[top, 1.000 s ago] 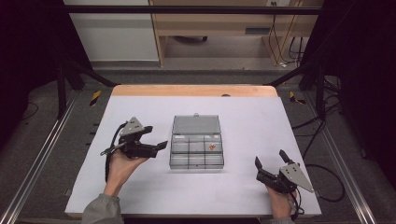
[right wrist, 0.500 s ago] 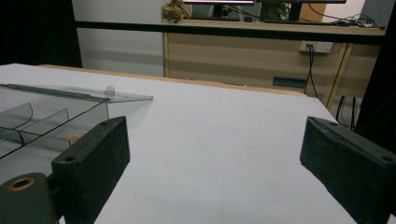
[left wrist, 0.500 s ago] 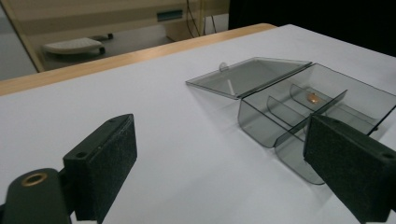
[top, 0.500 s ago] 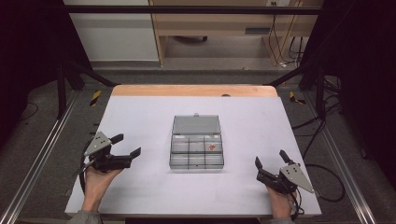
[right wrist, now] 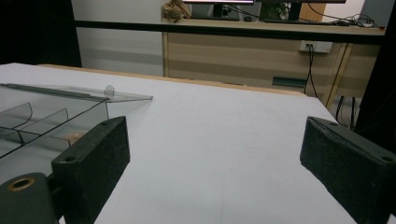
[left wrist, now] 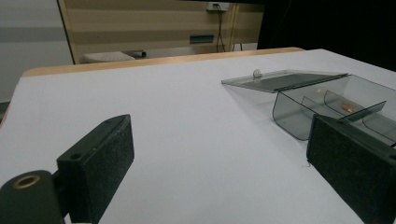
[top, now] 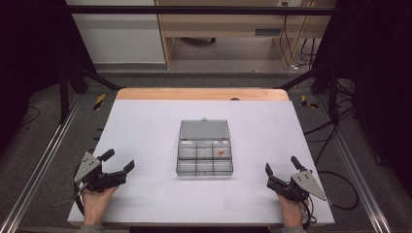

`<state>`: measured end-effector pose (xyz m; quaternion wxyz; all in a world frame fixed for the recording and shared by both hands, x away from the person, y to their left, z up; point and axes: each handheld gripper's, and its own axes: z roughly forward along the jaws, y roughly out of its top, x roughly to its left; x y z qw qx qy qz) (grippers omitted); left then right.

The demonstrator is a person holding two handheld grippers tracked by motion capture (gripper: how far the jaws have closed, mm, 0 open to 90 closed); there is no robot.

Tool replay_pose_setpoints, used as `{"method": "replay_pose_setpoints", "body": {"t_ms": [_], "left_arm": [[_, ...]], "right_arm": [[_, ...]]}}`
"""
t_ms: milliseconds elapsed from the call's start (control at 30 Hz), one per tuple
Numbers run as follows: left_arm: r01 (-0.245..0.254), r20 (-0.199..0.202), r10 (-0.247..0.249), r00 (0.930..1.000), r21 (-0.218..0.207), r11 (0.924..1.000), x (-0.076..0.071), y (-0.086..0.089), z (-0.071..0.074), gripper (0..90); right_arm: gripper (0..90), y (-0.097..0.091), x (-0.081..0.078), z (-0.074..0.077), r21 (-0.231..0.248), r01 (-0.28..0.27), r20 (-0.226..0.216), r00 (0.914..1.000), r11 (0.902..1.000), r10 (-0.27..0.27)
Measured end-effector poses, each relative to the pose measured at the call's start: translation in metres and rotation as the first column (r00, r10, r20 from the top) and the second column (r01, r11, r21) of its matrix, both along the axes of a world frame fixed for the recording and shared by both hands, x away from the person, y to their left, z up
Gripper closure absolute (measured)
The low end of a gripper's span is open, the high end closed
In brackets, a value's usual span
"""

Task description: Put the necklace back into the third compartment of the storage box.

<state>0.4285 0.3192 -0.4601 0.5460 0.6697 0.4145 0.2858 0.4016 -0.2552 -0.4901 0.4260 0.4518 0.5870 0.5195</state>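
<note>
Compared with the frame a second earlier, the left gripper [top: 117, 162] has drawn back from just beside the clear compartment box [top: 204, 154] to the near left corner of the counter [top: 145, 126]; half a second ago it was already near that corner, and it has since settled slightly lower and nearer the person. The right gripper [top: 282, 169] sits at the near right corner as before, and the box has not moved.

Left gripper: held in the person's left hand [top: 95, 202], jaws spread wide and pointing toward the box, nothing between them. In the left gripper view the two black padded jaws frame bare white counter, with the box off to the right beyond the right-hand jaw.

Right gripper: held in the person's right hand [top: 290, 213], jaws likewise wide apart and holding nothing. In the right gripper view the box lies at the left, partly behind the left-hand jaw.

Box: at the middle of the counter, well apart from both grippers. Its lid [top: 204, 129] is open and laid back on the far side. One small orange-red item [top: 221, 153] lies in a compartment on the right side of the upper row; what it is cannot be told.
</note>
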Motion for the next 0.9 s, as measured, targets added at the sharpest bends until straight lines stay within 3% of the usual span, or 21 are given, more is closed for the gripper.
{"method": "replay_pose_setpoints", "body": {"t_ms": [300, 900], "left_arm": [[-0.01, -0.005, 0.01, 0.9999, 0.01, 0.9999, -0.003, -0.001, -0.009, 7.4], [-0.016, 0.005, 0.017, 0.9999, -0.02, 0.9997, -0.004, 0.0, -0.013, 7.3]], "right_arm": [[8.7, 0.0, 0.0, 0.0, -0.002, 0.001, 0.001, 1.0, 1.0, -0.001], [8.5, 0.0, 0.0, 0.0, 0.001, 0.0, 0.006, 1.0, 1.0, 0.0]]}}
